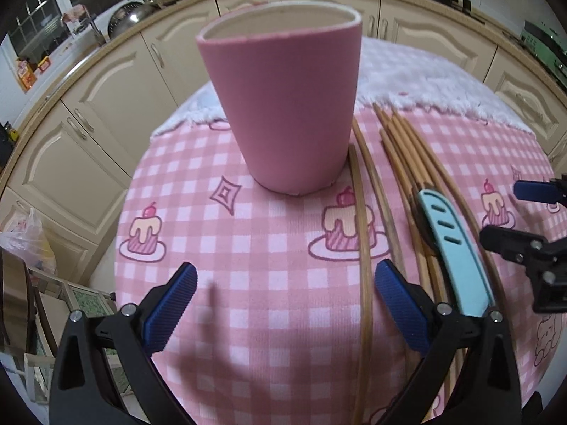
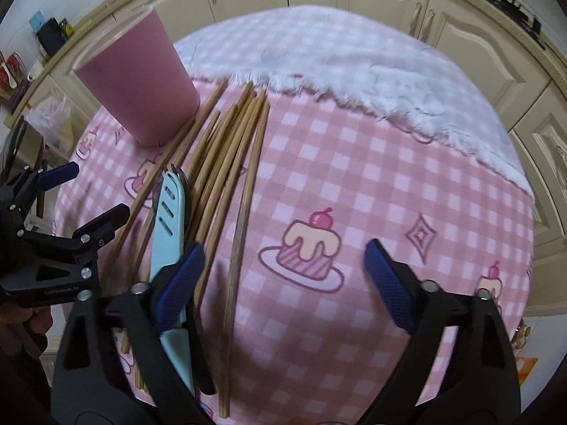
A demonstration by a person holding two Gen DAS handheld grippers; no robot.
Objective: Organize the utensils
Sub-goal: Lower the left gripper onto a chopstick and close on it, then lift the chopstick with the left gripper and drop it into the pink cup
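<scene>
Ahead of my left tool (image 1: 285,313) the pink cup (image 1: 283,106) blocks the way; chopsticks (image 1: 407,163) lie along its right. Bare table (image 2: 389,177) spreads before my right tool (image 2: 285,281).

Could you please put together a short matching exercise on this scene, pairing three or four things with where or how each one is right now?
Things:
1. pink cup
2. chopsticks
3. blue-handled utensil
4. left gripper

States:
A. open, holding nothing
B. lying flat in a loose bundle on the checked cloth
C. standing upright, nothing visible inside
D. lying across the bundle, handle toward the camera

Pairs: 1-C, 2-B, 3-D, 4-A
</scene>
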